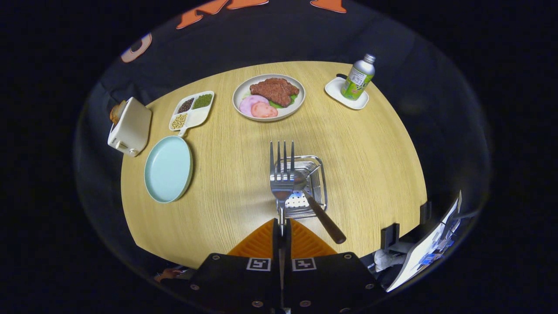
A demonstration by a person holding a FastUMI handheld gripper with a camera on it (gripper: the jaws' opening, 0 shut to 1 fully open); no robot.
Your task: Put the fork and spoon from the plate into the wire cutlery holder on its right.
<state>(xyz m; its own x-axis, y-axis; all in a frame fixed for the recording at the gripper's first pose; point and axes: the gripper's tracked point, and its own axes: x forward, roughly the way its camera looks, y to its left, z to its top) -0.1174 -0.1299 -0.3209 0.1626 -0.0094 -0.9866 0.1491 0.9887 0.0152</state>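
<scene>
My gripper (281, 230) is shut on the handle of a steel fork (281, 174), whose tines point away from me. The fork hangs over the wire cutlery holder (320, 174), which stands on the wooden table just ahead of the fingers. A spoon (314, 204) with a brown wooden handle leans in the holder, its bowl inside and its handle sticking out toward me on the right. The light blue plate (168, 168) lies bare to the left of the holder.
Beyond the holder sit a plate of meat and ham slices (268, 97), a divided dish of beans (192, 110) and a green bottle (358, 77) on a small white tray. A white toaster (130, 126) stands at the table's left edge. Papers (429, 248) lie off the right side.
</scene>
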